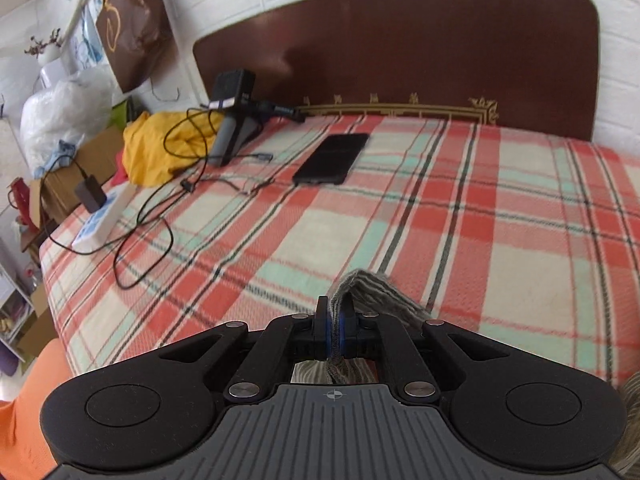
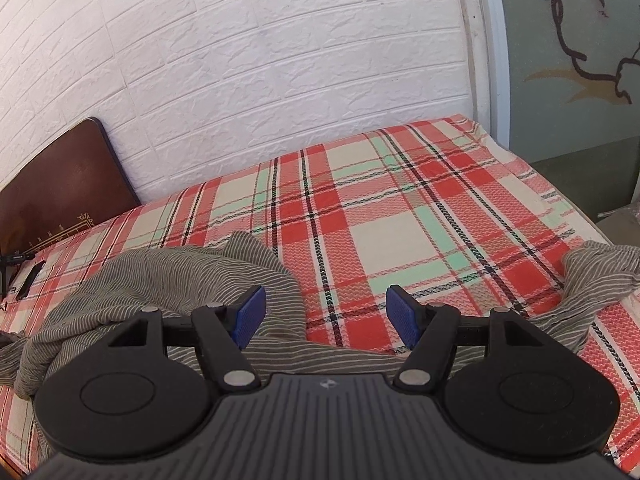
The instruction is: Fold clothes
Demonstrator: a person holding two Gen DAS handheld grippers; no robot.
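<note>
The bed (image 2: 360,184), under a red, cream and mint plaid cover, gave the widest open room: in the right wrist view its far half lay bare up to the white brick wall (image 2: 240,60), and its right edge dropped off toward a painted wall. In the left wrist view the dark headboard (image 1: 400,48) closed the far side, and the far-left corner was crowded (a phone (image 1: 332,158), cables (image 1: 160,200), a yellow cloth (image 1: 152,152)).

The grey striped garment (image 2: 160,272) lay rumpled along the near edge, its long axis running left to right, one bunched end at the far right (image 2: 600,276).

The right gripper (image 2: 326,314) hung over the garment's near strip with its blue pads spread apart and nothing between them; most of the cloth lay to its left.

The left gripper (image 1: 335,332) was pressed together on a fold of the same garment (image 1: 368,292), which stuck out past the fingertips.
</note>
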